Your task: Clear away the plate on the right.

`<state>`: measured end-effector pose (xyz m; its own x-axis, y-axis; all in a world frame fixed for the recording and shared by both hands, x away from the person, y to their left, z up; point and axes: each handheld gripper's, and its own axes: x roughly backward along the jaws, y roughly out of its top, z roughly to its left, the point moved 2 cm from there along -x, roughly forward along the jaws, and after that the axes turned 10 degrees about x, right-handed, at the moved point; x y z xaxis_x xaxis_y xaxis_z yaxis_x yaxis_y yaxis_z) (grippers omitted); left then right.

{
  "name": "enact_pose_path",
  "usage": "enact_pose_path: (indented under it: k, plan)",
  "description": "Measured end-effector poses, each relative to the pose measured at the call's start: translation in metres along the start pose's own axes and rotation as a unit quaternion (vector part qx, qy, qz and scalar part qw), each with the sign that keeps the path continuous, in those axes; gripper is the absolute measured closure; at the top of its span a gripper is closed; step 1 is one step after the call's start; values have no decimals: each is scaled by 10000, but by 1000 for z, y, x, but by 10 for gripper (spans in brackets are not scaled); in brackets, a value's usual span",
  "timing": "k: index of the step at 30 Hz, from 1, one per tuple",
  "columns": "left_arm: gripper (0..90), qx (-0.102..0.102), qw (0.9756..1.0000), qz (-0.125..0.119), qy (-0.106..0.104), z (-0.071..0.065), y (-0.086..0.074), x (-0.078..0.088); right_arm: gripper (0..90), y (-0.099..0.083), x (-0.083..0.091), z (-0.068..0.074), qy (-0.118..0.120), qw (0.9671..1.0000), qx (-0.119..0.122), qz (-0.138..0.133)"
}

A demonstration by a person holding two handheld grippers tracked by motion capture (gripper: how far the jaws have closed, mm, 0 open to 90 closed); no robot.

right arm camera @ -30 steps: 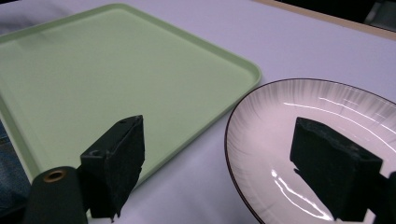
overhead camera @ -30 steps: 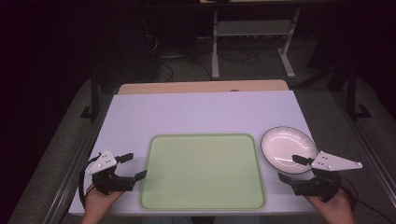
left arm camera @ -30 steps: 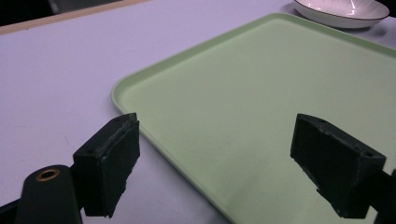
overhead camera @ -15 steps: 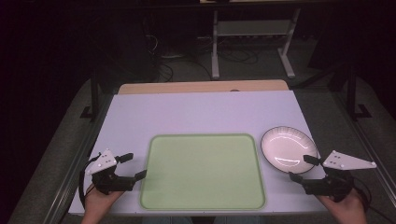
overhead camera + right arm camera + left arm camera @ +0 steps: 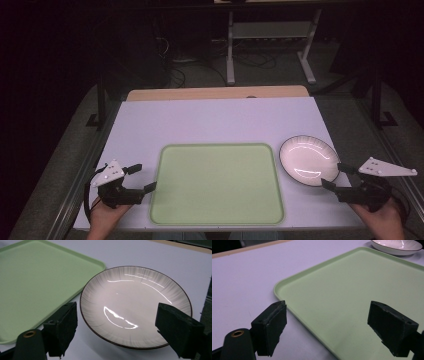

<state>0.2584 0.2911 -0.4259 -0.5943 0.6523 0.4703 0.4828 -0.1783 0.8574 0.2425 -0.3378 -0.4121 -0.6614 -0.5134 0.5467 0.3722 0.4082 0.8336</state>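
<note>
We hold our right claw (image 5: 339, 176) with its jaws spread wide and gripping nothing, just short of the white plate (image 5: 308, 160), whose near rim lies right ahead of the jaws on the counter (image 5: 220, 120). In the right gripper view the plate (image 5: 136, 306) sits between and just beyond the two jaws. Our left claw (image 5: 141, 178) is likewise spread wide, at the left edge of the green tray (image 5: 217, 184), which lies beside the plate.
</note>
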Motion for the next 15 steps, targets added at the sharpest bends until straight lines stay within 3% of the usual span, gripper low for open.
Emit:
enact_pose_path:
  k: [15]
  plan:
    - [155,7,10000,-3,13,1,0,1,195,-5,-2,-26,-188,9994,-268,127]
